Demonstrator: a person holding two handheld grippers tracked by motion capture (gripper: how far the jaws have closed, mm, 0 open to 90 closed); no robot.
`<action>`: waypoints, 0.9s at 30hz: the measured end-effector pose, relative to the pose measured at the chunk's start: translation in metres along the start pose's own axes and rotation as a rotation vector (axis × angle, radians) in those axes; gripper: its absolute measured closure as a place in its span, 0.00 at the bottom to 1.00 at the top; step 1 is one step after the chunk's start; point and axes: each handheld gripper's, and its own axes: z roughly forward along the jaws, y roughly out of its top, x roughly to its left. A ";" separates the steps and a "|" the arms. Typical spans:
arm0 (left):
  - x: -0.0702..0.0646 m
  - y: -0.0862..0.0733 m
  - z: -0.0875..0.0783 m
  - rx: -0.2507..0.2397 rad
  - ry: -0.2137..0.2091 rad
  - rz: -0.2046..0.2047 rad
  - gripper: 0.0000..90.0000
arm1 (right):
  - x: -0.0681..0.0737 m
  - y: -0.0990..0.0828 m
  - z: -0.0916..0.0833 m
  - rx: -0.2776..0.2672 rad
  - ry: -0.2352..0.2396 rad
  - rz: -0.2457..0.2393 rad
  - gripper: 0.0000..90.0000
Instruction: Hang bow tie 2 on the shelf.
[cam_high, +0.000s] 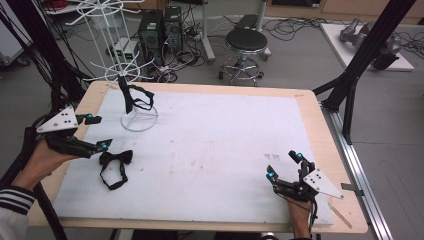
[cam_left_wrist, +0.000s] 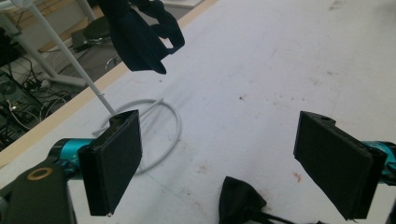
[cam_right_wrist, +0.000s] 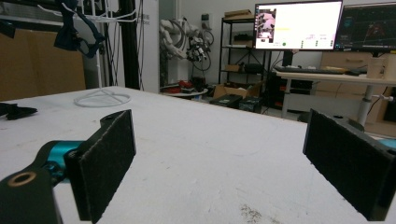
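1. Black felt pads face each other across a wide gap on the right claw (cam_high: 285, 164), which sits spread and empty low over the near right part of the desk (cam_high: 225, 150), well apart from any cloth.
2. On the near left, the left claw (cam_high: 98, 132) is also spread wide and holds nothing. It hovers just beside a black bow tie (cam_high: 116, 159) that lies flat on the white desk top with its strap looped toward the near edge.
3. In the left gripper view that bow tie (cam_left_wrist: 239, 200) shows low between the two jaws but not yet touched by either.
4. Farther back on the left stands a white wire rack (cam_high: 134, 107) on its ring base, and a second bow tie (cam_high: 129, 96) already hangs from one of its arms.
5. Judging from this, the hanging job looks about half done: one tie is up, one is left on the desk. The left claw seems set to pinch the lying tie, lift it and hook it over a free arm.
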 end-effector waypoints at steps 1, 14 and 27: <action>0.001 -0.001 0.001 0.010 -0.008 0.006 0.18 | 0.000 0.000 0.000 0.001 0.001 0.002 0.10; 0.011 -0.009 0.011 0.153 -0.102 0.078 0.18 | 0.002 -0.001 0.001 0.003 0.001 0.006 0.10; 0.014 -0.016 0.034 0.327 -0.180 0.164 0.18 | 0.003 -0.001 0.001 -0.004 0.000 -0.005 0.10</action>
